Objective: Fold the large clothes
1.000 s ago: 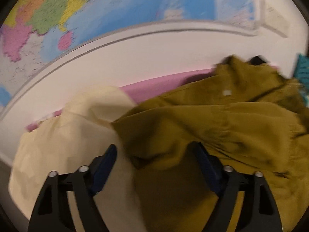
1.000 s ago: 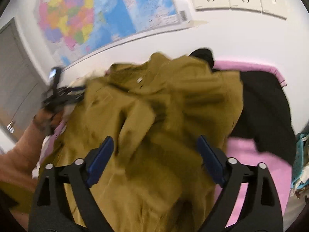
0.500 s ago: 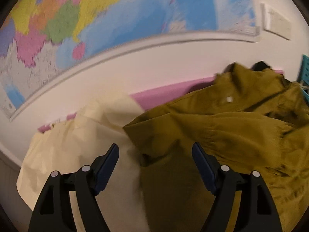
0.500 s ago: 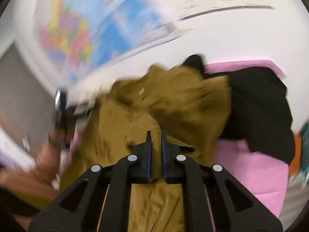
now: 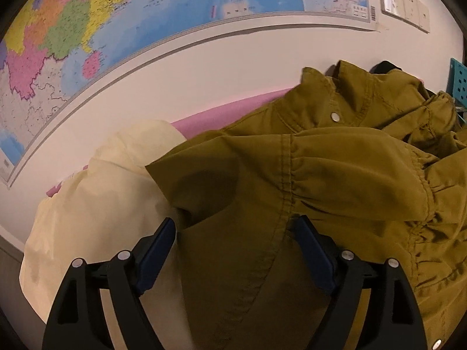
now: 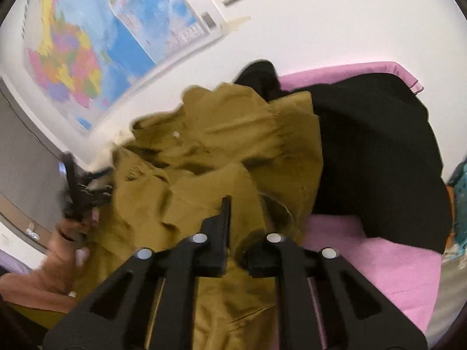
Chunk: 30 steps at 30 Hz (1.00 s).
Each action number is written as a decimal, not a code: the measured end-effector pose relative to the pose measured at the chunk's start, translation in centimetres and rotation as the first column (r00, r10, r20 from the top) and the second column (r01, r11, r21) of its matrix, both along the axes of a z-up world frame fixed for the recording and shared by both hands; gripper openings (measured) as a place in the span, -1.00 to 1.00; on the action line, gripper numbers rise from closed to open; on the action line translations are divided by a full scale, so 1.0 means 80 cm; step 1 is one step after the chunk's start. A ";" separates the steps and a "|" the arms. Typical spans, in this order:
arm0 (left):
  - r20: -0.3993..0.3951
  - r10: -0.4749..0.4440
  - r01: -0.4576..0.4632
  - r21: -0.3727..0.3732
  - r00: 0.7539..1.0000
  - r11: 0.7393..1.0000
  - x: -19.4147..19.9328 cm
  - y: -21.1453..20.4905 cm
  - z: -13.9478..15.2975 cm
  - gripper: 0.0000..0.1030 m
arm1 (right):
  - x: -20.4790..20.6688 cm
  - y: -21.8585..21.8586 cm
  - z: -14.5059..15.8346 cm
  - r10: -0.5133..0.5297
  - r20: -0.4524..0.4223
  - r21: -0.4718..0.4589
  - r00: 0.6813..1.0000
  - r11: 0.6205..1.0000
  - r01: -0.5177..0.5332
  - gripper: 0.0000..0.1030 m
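Note:
An olive-green jacket (image 5: 321,175) with snap buttons lies crumpled on a pink cloth-covered surface (image 5: 227,113). My left gripper (image 5: 233,245) is open, its blue-padded fingers spread over the jacket's near edge. In the right wrist view the same jacket (image 6: 221,151) lies in a heap. My right gripper (image 6: 236,204) is shut on a fold of the jacket; the right finger is partly hidden by fabric. The left gripper (image 6: 84,192) and the hand holding it show at the jacket's left side.
A cream garment (image 5: 96,198) lies left of the jacket. A black garment (image 6: 376,151) lies to its right on the pink cloth (image 6: 379,265). A wall with a map (image 5: 146,20) and sockets (image 5: 405,0) stands close behind. A teal basket (image 5: 458,78) is at far right.
My right gripper went from wide open to shut on a jacket fold and has lifted it slightly. My left gripper stayed open and shifted a little closer over the jacket's edge.

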<state>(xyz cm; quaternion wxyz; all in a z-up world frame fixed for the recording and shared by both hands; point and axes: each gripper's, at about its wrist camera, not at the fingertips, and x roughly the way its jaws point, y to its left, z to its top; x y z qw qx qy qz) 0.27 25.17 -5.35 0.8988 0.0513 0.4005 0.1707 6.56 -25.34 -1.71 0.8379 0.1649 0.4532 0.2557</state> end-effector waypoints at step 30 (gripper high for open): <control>0.029 0.071 -0.071 0.014 0.997 0.997 -0.047 0.040 -0.001 0.86 | 0.033 0.030 -0.049 -0.031 -0.110 -0.019 0.993 0.999 0.029 -0.39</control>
